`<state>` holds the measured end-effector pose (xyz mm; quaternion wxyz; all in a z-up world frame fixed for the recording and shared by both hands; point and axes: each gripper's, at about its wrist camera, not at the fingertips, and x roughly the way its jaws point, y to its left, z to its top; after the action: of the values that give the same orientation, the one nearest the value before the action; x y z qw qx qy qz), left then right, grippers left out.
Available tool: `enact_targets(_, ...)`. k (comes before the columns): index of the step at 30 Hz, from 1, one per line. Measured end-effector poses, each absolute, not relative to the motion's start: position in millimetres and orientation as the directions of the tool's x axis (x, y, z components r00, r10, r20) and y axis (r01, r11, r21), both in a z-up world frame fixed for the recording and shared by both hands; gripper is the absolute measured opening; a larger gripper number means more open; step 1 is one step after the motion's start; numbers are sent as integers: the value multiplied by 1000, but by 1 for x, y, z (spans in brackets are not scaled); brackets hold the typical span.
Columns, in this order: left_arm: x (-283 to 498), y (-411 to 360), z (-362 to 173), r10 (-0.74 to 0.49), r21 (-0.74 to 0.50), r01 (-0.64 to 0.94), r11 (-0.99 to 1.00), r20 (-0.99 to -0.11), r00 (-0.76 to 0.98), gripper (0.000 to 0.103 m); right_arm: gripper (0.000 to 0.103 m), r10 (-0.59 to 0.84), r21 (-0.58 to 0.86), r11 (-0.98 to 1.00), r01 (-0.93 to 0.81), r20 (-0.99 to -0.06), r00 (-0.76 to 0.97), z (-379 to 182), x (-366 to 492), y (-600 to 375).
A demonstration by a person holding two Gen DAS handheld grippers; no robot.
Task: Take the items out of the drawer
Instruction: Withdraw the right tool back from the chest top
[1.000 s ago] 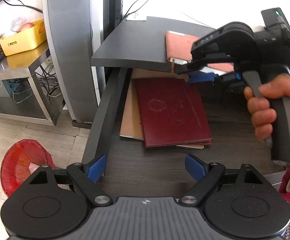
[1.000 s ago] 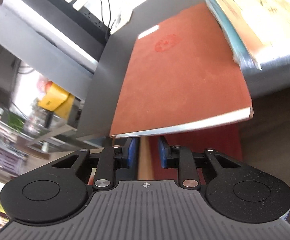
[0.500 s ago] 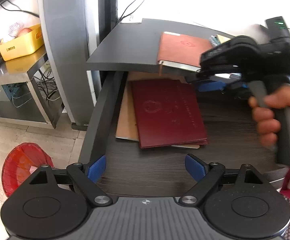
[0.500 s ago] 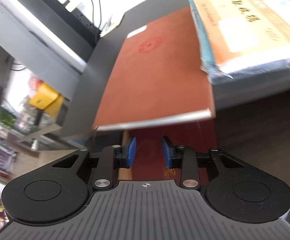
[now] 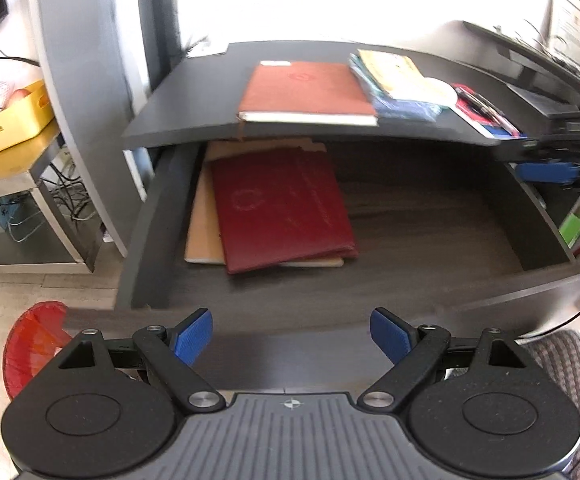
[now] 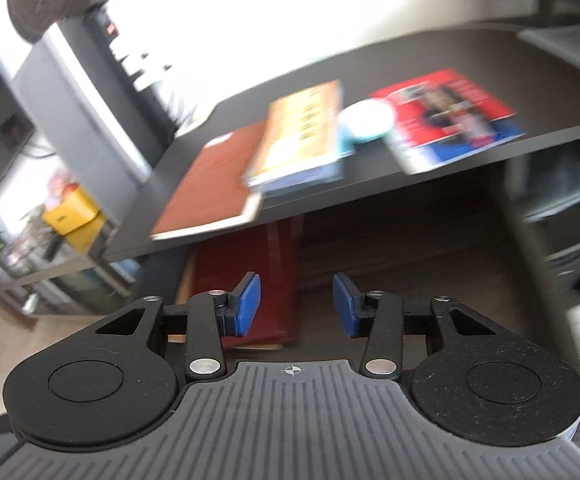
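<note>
The open drawer (image 5: 430, 240) holds a dark red folder (image 5: 281, 208) lying on a tan folder (image 5: 201, 224) at its left side. A brown-red notebook (image 5: 306, 90) lies on the desk top, its front edge overhanging the drawer; it also shows in the right wrist view (image 6: 209, 188). My left gripper (image 5: 292, 332) is open and empty, hovering at the drawer's front edge. My right gripper (image 6: 296, 304) is open and empty above the drawer, with the dark red folder (image 6: 245, 272) below its left finger. Its blue fingertip (image 5: 546, 172) shows at the right edge of the left wrist view.
On the dark desk top (image 5: 193, 92) to the right of the notebook lie a stack of booklets (image 5: 394, 80), a white round tin (image 6: 366, 122) and a red-blue magazine (image 6: 450, 116). A yellow box (image 5: 9, 124) sits on a steel table at left. A red bin (image 5: 33, 344) stands on the floor.
My right gripper let go of the brown-red notebook on the desk top, opened, and pulled back to the right. My left gripper backed away from the drawer a little.
</note>
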<state>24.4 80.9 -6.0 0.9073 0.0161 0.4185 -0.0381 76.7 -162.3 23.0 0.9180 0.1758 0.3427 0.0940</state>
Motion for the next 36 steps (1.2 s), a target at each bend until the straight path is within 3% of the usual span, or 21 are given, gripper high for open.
enact_targets(8, 12, 58, -19, -32, 47, 109, 993, -781, 624, 87, 55, 155, 351, 934, 67, -566, 810, 26, 4, -240)
enact_targets(14, 6, 56, -25, 2, 55, 67, 996, -786, 618, 90, 77, 139, 315, 947, 63, -578, 804, 20, -23, -248)
enact_targets(19, 9, 59, -34, 29, 51, 20, 999, -799, 601, 90, 87, 165, 247, 969, -2, -639, 752, 9, -27, -236)
enact_targets(26, 17, 60, -41, 43, 55, 1, 999, -802, 596, 90, 88, 175, 158, 984, -85, -742, 648, -17, -20, -211)
enact_targets(36, 30, 67, -49, 69, 56, -41, 998, -797, 601, 90, 88, 150, 131, 988, -76, -775, 614, -38, -3, -203)
